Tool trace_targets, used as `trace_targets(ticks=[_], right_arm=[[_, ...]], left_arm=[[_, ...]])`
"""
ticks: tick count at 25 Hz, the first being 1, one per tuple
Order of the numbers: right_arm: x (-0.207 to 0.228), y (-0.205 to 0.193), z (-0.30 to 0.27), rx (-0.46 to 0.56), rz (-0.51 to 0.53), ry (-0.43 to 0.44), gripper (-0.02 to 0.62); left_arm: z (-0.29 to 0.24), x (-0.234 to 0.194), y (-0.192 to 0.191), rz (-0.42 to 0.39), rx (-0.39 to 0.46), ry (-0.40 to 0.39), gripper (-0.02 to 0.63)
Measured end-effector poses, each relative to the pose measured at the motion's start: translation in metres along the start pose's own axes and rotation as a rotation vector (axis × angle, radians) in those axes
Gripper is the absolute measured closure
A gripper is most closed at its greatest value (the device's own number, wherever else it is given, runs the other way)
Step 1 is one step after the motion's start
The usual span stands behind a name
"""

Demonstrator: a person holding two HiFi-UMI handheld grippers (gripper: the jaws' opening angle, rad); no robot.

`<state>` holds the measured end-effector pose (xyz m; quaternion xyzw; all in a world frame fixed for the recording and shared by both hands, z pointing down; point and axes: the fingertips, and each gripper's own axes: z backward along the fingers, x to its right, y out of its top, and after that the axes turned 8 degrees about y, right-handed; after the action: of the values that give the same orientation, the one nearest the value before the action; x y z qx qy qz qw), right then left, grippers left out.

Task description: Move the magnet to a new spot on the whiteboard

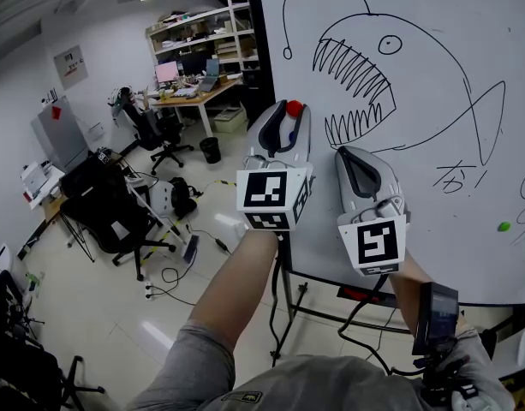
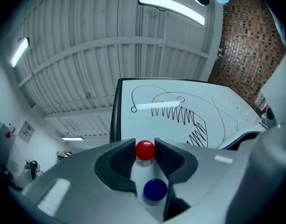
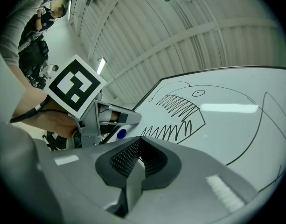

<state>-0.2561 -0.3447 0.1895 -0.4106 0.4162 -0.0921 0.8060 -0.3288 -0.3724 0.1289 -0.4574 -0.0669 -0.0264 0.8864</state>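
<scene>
A small red magnet sits at the left edge of the whiteboard, between the fingertips of my left gripper. In the left gripper view both pads touch the red magnet, so the left gripper is shut on it. A blue magnet lies on the board lower down between the jaws, and the blue magnet also shows in the right gripper view. My right gripper hovers just right of the left one, near the board, shut with nothing between the pads.
A marker drawing of an anglerfish fills the board, and a green magnet sticks at its lower right. Left of the board lie office chairs, desks and floor cables. A black device hangs at lower right.
</scene>
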Motion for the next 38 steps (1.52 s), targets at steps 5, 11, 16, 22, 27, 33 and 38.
trace_targets(ticks=[5,11,16,22,27,33,38], right_arm=[[0.002,-0.001,0.003,-0.006,-0.003,-0.001,0.589],[0.009,-0.006,0.014,-0.014,-0.012,-0.009,0.589],[0.017,-0.008,0.031,-0.018,-0.017,-0.015,0.589],[0.041,-0.016,0.066,-0.047,-0.022,-0.053,0.589],[0.073,-0.028,0.113,-0.087,-0.018,-0.104,0.589],[0.119,-0.045,0.180,-0.146,-0.008,-0.164,0.589],[0.157,-0.061,0.238,-0.196,-0.007,-0.215,0.589]], left_arm=[[0.003,0.000,0.003,-0.007,0.014,0.015,0.483],[0.013,0.006,0.007,-0.059,0.042,0.067,0.494],[0.023,0.019,0.019,-0.149,0.100,0.122,0.494],[0.034,0.084,0.019,-0.135,0.099,0.033,0.604],[0.041,0.160,0.015,-0.094,0.063,-0.074,0.605],[0.051,0.259,0.009,-0.056,0.040,-0.177,0.605],[0.059,0.336,0.008,-0.029,0.020,-0.245,0.605]])
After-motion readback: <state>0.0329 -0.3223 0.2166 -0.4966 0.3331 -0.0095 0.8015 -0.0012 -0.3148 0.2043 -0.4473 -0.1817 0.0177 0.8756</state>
